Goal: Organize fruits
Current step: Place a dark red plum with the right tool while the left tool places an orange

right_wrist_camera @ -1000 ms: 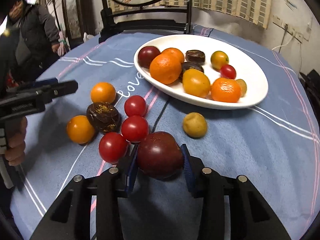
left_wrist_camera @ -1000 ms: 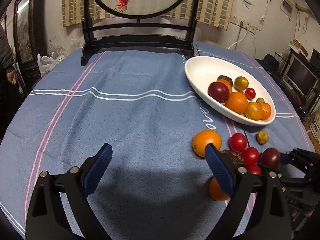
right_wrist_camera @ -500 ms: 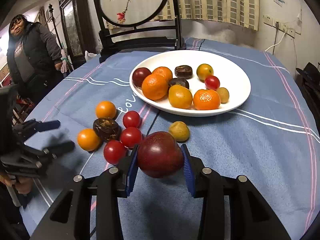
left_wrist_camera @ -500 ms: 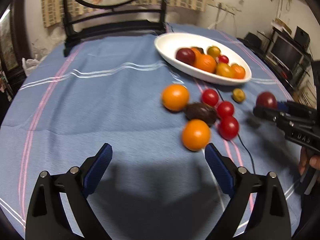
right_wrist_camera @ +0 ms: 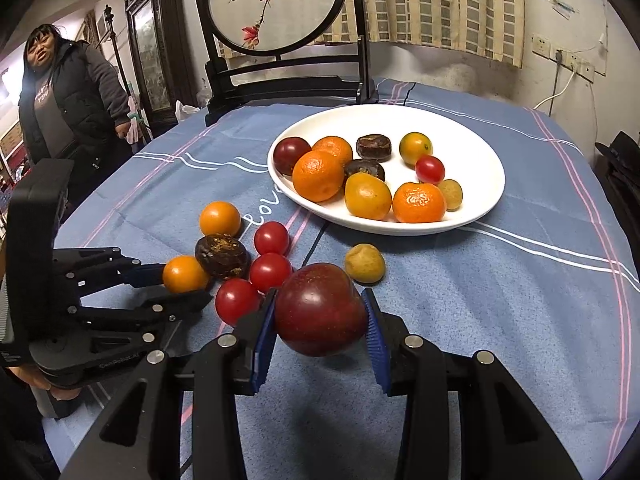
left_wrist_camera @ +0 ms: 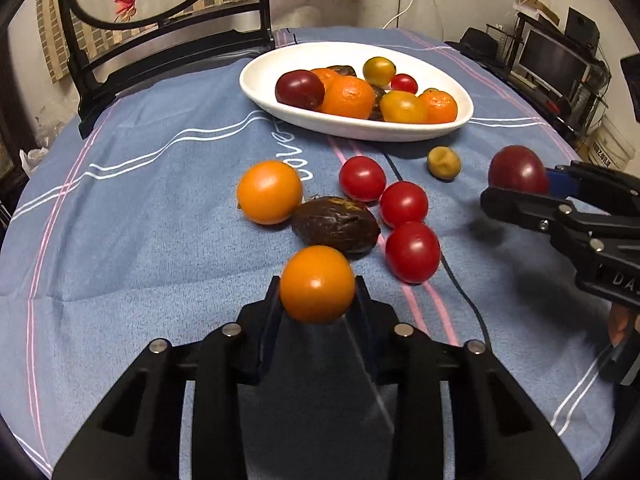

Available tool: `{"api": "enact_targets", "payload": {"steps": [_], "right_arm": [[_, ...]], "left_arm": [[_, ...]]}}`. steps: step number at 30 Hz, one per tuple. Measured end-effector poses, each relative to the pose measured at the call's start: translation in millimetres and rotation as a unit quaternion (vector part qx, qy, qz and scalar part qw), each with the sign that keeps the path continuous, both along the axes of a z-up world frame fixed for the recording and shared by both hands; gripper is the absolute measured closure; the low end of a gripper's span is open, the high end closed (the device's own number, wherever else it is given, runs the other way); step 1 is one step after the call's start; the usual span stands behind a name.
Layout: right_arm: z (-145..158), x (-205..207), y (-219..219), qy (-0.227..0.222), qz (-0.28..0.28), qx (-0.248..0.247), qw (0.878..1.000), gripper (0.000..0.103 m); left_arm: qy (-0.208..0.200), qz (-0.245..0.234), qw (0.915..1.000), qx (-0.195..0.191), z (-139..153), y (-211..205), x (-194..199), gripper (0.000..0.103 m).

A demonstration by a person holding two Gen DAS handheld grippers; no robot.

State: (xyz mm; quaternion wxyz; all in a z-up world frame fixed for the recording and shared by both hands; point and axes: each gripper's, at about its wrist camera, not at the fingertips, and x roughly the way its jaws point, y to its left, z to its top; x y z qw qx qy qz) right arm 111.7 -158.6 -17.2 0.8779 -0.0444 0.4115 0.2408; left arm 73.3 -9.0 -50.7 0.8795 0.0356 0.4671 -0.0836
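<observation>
My left gripper (left_wrist_camera: 317,294) is shut on an orange tomato (left_wrist_camera: 317,283), low over the cloth; it also shows in the right wrist view (right_wrist_camera: 185,274). My right gripper (right_wrist_camera: 320,316) is shut on a dark red plum (right_wrist_camera: 320,308) and holds it above the cloth; the plum shows in the left wrist view (left_wrist_camera: 518,169). A white oval bowl (right_wrist_camera: 480,160) behind holds several fruits. Loose on the cloth lie another orange tomato (left_wrist_camera: 269,192), a dark brown fruit (left_wrist_camera: 335,226), three red tomatoes (left_wrist_camera: 412,252) and a small yellow-brown fruit (right_wrist_camera: 364,263).
A black wooden stand with a round painted screen (right_wrist_camera: 276,4) stands at the table's far edge. A person in a dark coat (right_wrist_camera: 68,100) stands left of the table. Shelves with electronics (left_wrist_camera: 560,60) are beyond the right edge.
My left gripper moved forward and closed on the nearest orange tomato; it was open before. My right gripper lifted the plum a little higher over the cloth.
</observation>
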Motion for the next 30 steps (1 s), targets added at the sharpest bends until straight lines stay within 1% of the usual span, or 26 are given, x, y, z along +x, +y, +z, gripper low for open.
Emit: {"api": "enact_targets", "payload": {"steps": [3, 6, 9, 13, 16, 19, 22, 24, 26, 30], "right_arm": [[1.6, -0.7, -2.4, -0.002, -0.005, 0.005, 1.0, 0.062], [4.8, -0.4, -6.6, -0.007, -0.012, 0.016, 1.0, 0.062], [11.0, -1.7, -9.9, -0.014, -0.016, 0.03, 0.999, 0.062], [25.1, -1.3, -15.9, -0.024, -0.022, 0.058, 0.998, 0.062], [33.6, 6.2, -19.7, -0.03, -0.027, 0.06, 0.997, 0.062], [39.1, 23.7, -21.9, -0.036, -0.036, 0.042, 0.998, 0.062], [39.2, 47.6, -18.9, -0.034, -0.038, 0.029, 0.998, 0.062], [37.6, 63.2, -15.3, -0.038, -0.037, 0.016, 0.998, 0.062], [32.8, 78.7, -12.7, -0.035, -0.04, 0.015, 0.999, 0.062], [19.0, 107.6, -7.0, -0.026, -0.05, 0.008, 0.998, 0.062]], "left_arm": [[0.0, 0.002, 1.0, -0.008, 3.4, 3.4, -2.8, 0.069], [-0.008, 0.001, 0.9998, -0.019, 12.8, 8.0, -6.4, 0.069], [-0.023, 0.002, 0.9996, -0.019, 27.8, 10.8, -5.8, 0.069], [-0.044, -0.013, 0.9988, -0.014, 49.5, 6.3, 6.4, 0.069], [-0.062, -0.015, 0.9978, -0.021, 67.3, 4.0, 23.0, 0.069], [-0.082, -0.019, 0.9963, -0.018, 82.1, -2.7, 42.9, 0.069], [-0.083, -0.016, 0.9961, -0.025, 90.2, -9.5, 71.7, 0.069], [-0.082, -0.006, 0.9962, -0.028, 92.5, -13.7, 94.2, 0.07], [-0.078, 0.001, 0.9964, -0.031, 90.6, -18.4, 120.5, 0.07], [-0.064, 0.011, 0.9975, -0.028, 79.5, -27.6, 154.4, 0.07]]}}
